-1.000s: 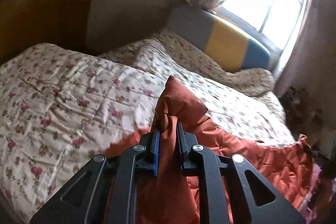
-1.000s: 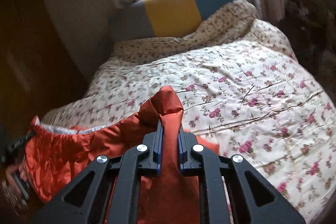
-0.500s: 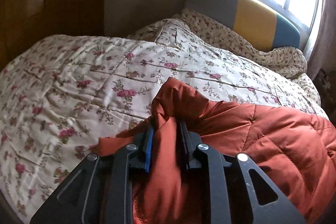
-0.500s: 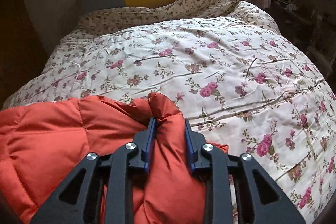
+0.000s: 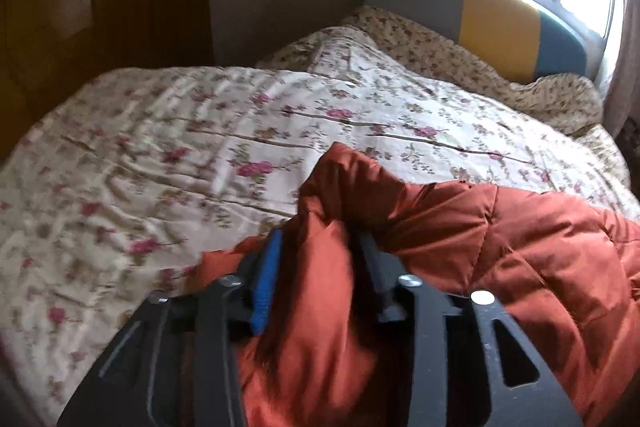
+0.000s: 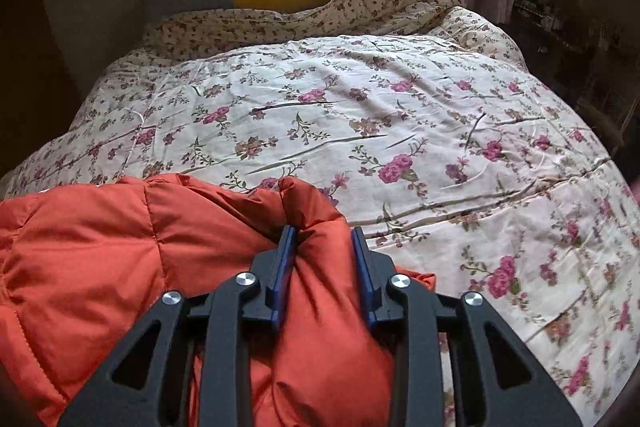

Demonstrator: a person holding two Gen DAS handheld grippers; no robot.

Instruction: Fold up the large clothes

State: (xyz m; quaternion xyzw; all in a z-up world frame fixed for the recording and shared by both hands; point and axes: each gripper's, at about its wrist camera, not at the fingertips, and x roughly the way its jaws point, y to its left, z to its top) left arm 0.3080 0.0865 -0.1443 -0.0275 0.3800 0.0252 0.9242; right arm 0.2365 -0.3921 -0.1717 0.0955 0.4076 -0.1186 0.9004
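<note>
Rust-orange quilted puffer garment [image 6: 100, 247] lies on the floral-print bed quilt [image 6: 400, 115], near edge. Left claw [image 5: 316, 251] & right claw [image 6: 324, 243] each sit part-open w/ a bunched corner of it between the jaws, prob. to carry both corners fwd together for an even fold.

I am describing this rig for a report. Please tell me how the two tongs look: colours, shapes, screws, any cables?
Both look alike. The right tongs are matte black plastic, with angular linkage arms pierced by triangular cut-outs and round silver screws at the joints. The fingers carry flat blue pads on their inner faces. The left tongs have the same black frame and silver screws, with one blue pad visible. No cables, markings or sleeves show.
</note>
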